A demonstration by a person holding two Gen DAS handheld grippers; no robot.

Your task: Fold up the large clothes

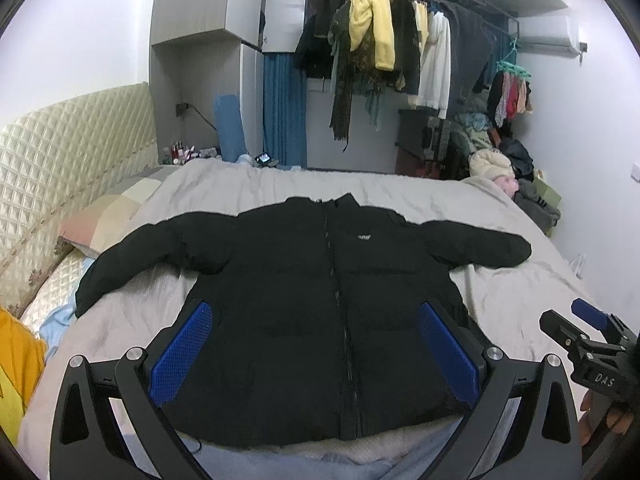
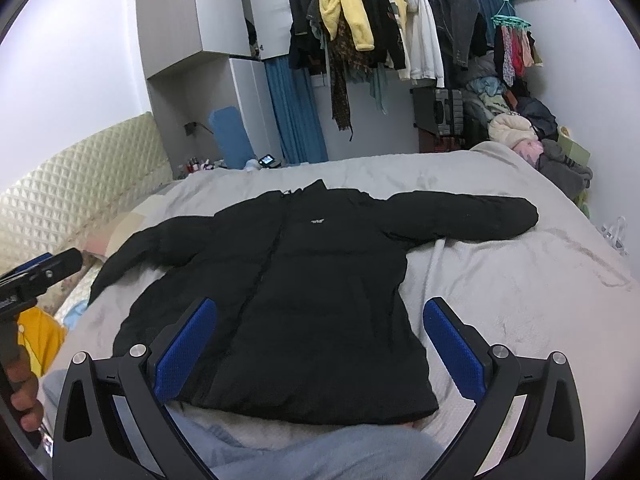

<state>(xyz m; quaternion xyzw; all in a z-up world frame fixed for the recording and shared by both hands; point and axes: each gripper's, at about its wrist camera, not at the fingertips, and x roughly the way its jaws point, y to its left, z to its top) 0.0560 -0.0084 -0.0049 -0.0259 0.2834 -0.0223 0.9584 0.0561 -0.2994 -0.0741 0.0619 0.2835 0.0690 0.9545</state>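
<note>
A black puffer jacket (image 1: 312,300) lies flat and face up on the grey bedspread (image 1: 520,292), zipped, both sleeves spread out to the sides. It also shows in the right wrist view (image 2: 304,292). My left gripper (image 1: 316,320) is open and empty, held above the jacket's lower body. My right gripper (image 2: 320,316) is open and empty above the jacket's lower right part; it also shows at the right edge of the left wrist view (image 1: 580,328). The left gripper shows at the left edge of the right wrist view (image 2: 44,268).
A quilted cream headboard (image 1: 60,168) and a pillow (image 1: 108,216) are on the left. A rack of hanging clothes (image 1: 384,48) and a pile of clothes (image 1: 504,164) stand beyond the bed. A yellow garment (image 1: 16,364) lies at the near left.
</note>
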